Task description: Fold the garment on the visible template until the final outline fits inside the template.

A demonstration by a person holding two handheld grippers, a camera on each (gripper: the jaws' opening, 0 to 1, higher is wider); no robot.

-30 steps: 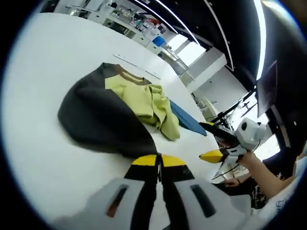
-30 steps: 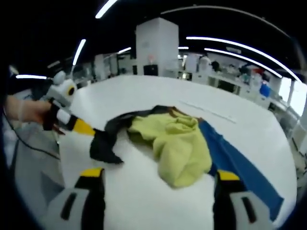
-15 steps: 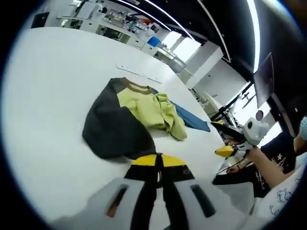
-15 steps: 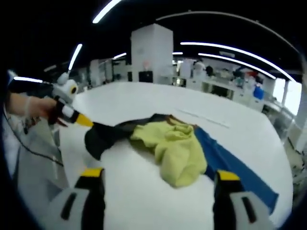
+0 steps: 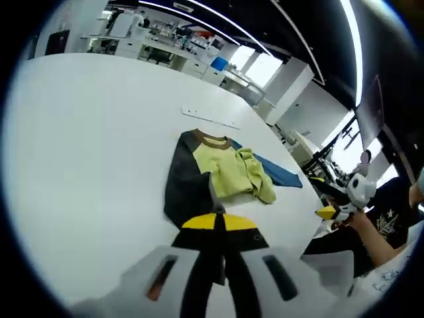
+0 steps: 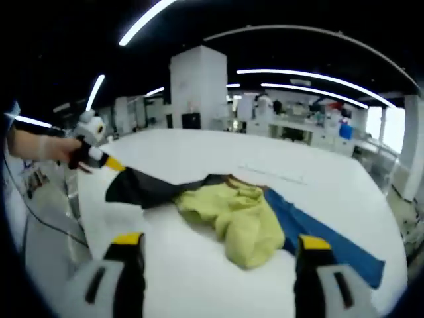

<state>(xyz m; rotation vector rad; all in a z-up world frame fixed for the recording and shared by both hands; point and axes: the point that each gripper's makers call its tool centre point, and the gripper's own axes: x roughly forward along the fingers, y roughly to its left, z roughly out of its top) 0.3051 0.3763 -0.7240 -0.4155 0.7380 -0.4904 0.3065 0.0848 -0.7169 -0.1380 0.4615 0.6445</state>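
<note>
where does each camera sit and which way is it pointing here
Left gripper view: rides the left gripper, shut on the dark grey and yellow-green shirt; looks across the white table; the right gripper and hand at right.
Right gripper view: rides the open right gripper; faces the shirt; the left gripper at left.
Shared: shirt, blue rectangular template, table.

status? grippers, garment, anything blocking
Left gripper shut on dark sleeve, pulling it out sideways. Right gripper open, above the table. Garment bunched, yellow part crumpled over blue template, not folded. Nothing in the way.
</note>
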